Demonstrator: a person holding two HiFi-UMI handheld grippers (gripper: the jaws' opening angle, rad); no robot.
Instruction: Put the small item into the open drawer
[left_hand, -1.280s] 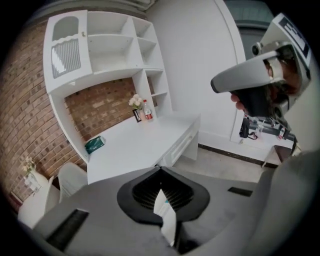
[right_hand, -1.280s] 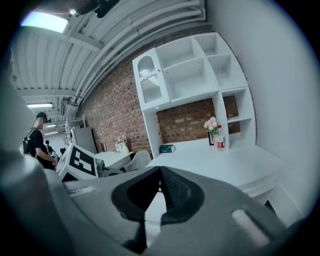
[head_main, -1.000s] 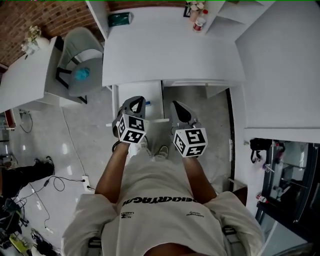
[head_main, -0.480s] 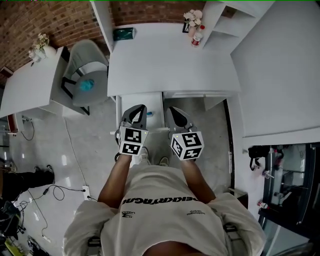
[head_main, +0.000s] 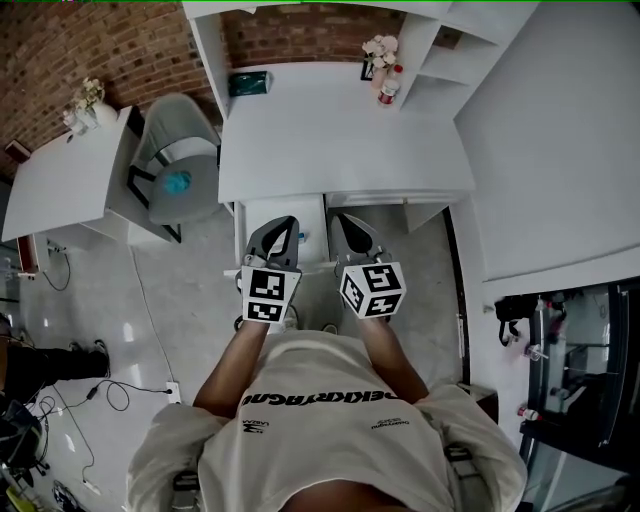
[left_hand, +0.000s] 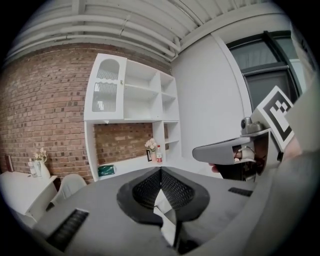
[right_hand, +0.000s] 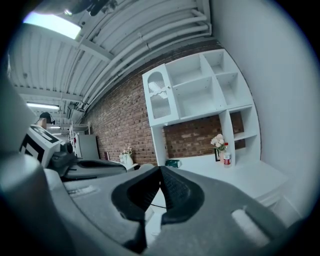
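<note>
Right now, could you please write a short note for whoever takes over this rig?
Left tool: shut, nothing between its jaws.
Right tool: shut, also empty.
The person holds both side by side; in the head view they overlap the open white drawer under the white desk.
Things: a small blue object shows inside the drawer near its right wall, too small to identify. A green packet and a red-capped bottle sit at the back of the desk.
Done: the drawer is open.
Left: check whether the blue object is the small item. If not, probably fetch one and place it.
</note>
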